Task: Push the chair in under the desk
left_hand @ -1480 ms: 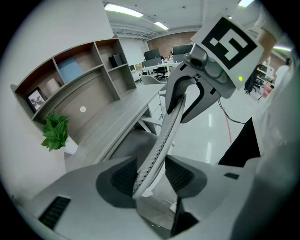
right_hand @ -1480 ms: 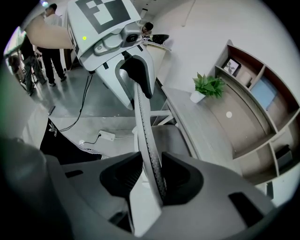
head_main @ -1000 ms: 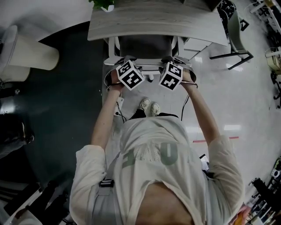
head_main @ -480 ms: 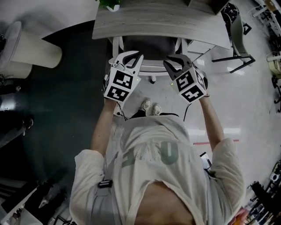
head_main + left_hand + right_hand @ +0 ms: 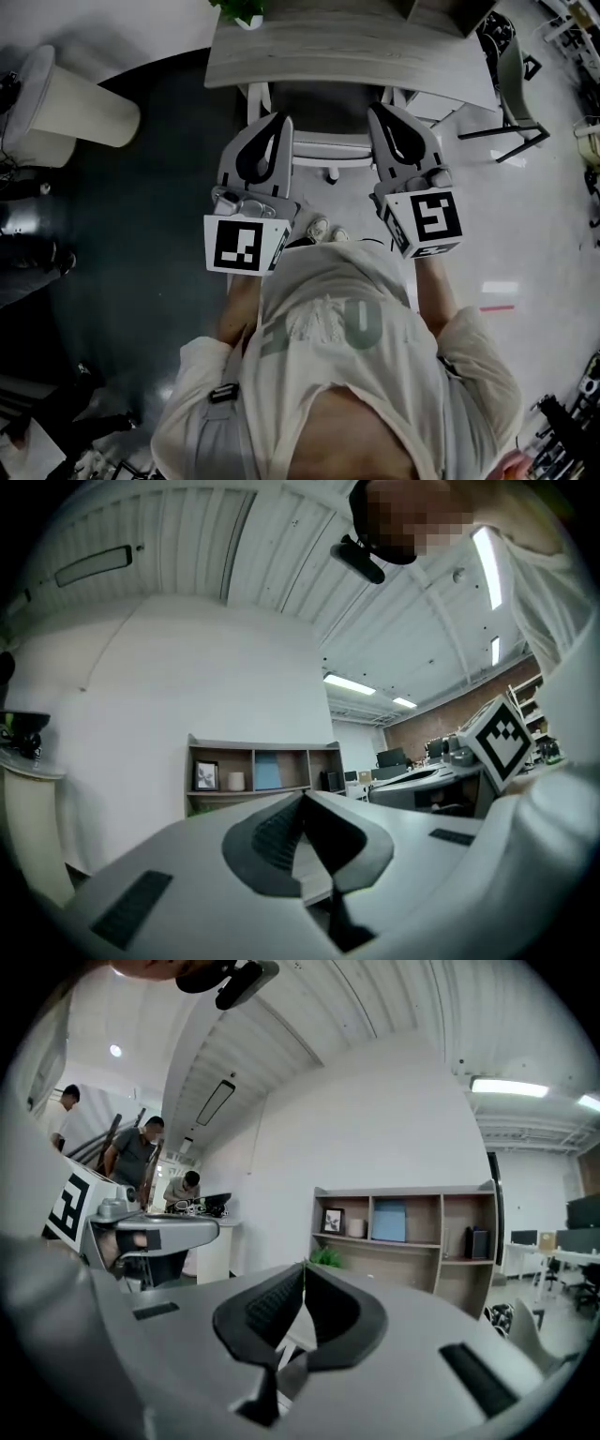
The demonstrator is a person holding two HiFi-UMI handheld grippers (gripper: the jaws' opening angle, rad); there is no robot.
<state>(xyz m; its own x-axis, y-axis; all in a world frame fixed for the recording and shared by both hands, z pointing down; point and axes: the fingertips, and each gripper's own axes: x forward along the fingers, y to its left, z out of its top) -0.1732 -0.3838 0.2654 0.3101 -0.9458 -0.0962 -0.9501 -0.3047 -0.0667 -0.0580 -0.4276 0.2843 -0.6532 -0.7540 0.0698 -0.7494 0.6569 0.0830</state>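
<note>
Since a second ago I have raised both hands from beside the chair (image 5: 323, 105) and levelled them toward the desk (image 5: 347, 52). Left gripper (image 5: 280, 119): jaws have just been closing, tips now together, nothing held. Chair: dark seat, white frame, pushed under the desk edge. Right gripper (image 5: 381, 110): likewise just closed, empty.

The table (image 5: 347, 52) ran off the head view's top edge, which also cut through the potted plant (image 5: 240, 9) at the table's left corner. The office chair (image 5: 323, 108) had its front hidden under the table; how far it reached could not be told. Below the table's near edge, the person's shoes (image 5: 319, 228) were half covered by the shirt (image 5: 347, 319). Items on the shelf unit (image 5: 403, 1232) were too small to name.
</note>
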